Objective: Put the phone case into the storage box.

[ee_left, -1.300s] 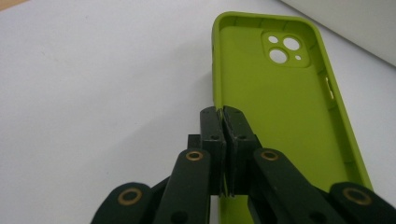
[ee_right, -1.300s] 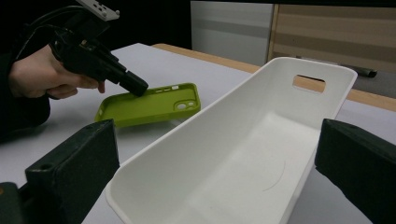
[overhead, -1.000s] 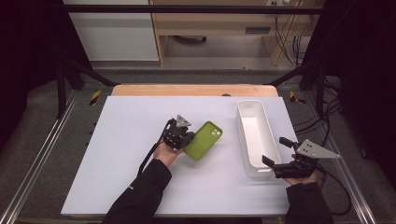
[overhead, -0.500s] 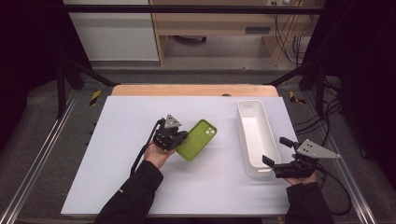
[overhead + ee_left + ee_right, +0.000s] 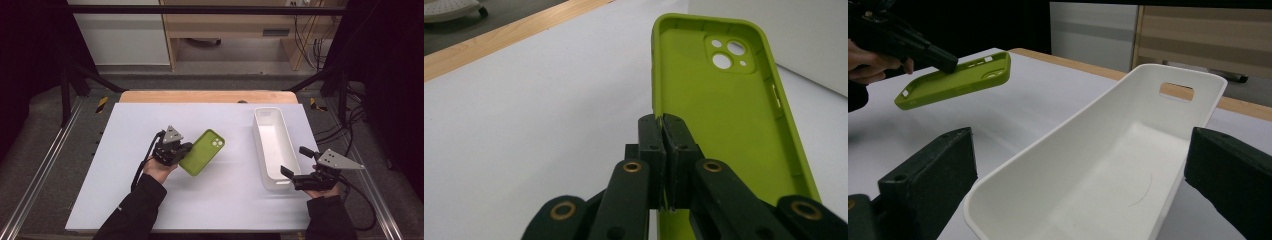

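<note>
Pinching case [image 5: 734,125] rim — hollow upward

The phone case [image 5: 202,152] sticks out right of the left gripper [image 5: 176,152]. The tray [image 5: 272,145] lies just ahead of the right gripper [image 5: 296,162], well right of the case.

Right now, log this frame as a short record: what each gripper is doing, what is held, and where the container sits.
left gripper: shut on the side wall of the green phone case
case state: lifted off the table, open side up, empty
right gripper: open, jaws either side of the near end of the white bin, not pressing it
bin: empty, on the table's right side
</note>
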The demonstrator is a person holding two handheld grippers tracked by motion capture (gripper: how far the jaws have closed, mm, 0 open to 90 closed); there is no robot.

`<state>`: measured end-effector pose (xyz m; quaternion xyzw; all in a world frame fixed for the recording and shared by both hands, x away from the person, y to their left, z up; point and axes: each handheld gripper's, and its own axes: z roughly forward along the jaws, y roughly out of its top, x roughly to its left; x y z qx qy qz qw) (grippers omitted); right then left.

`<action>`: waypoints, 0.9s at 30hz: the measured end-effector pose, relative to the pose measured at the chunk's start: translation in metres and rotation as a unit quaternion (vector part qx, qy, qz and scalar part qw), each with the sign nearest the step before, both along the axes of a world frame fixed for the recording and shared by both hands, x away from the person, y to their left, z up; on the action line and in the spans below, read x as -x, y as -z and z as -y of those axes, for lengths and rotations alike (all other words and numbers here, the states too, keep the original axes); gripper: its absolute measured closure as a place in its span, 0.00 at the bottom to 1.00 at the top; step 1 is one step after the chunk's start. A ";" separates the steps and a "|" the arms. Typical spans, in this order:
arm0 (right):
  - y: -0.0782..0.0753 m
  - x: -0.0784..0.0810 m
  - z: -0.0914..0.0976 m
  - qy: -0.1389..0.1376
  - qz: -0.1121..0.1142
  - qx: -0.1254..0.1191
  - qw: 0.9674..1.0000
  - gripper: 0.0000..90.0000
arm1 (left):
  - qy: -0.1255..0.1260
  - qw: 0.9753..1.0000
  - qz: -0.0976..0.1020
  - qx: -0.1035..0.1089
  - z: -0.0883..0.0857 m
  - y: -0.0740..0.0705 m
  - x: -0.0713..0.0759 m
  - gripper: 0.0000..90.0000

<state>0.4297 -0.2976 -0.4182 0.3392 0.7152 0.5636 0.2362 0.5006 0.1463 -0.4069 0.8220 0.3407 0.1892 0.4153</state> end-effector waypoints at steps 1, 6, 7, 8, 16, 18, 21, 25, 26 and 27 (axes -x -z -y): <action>-0.001 0.000 0.000 0.000 0.000 0.000 1.000 0.01 | 0.001 1.000 0.002 0.002 -0.001 0.000 0.002 0.97; -0.003 0.001 -0.003 -0.002 0.000 0.001 1.000 0.01 | 0.008 1.000 0.008 0.002 -0.001 -0.001 0.008 0.97; -0.004 0.001 -0.004 -0.005 0.001 0.004 1.000 0.01 | 0.011 1.000 0.013 -0.004 -0.001 -0.002 0.011 0.97; -0.004 0.001 -0.005 -0.006 0.001 0.005 1.000 0.01 | 0.012 1.000 0.014 -0.004 -0.001 -0.001 0.012 0.97; -0.010 0.002 -0.013 -0.018 0.000 0.007 1.000 0.01 | 0.021 1.000 0.012 -0.003 -0.005 -0.001 0.021 0.97; -0.011 0.002 -0.015 -0.021 -0.001 0.010 1.000 0.01 | 0.021 1.000 0.012 -0.003 -0.005 0.000 0.021 0.97; -0.012 0.003 -0.019 -0.022 -0.004 0.014 1.000 0.01 | 0.028 1.000 0.013 -0.002 -0.002 0.000 0.024 0.97; -0.015 0.003 -0.023 -0.025 -0.009 0.011 1.000 0.01 | 0.033 0.999 0.014 -0.001 0.000 -0.001 0.027 0.97; -0.015 0.003 -0.024 -0.027 -0.010 0.013 1.000 0.01 | 0.035 0.999 0.015 -0.001 0.001 -0.001 0.028 0.97; -0.016 0.003 -0.025 -0.028 -0.010 0.014 0.999 0.01 | 0.036 0.999 0.016 -0.002 0.001 -0.001 0.029 0.97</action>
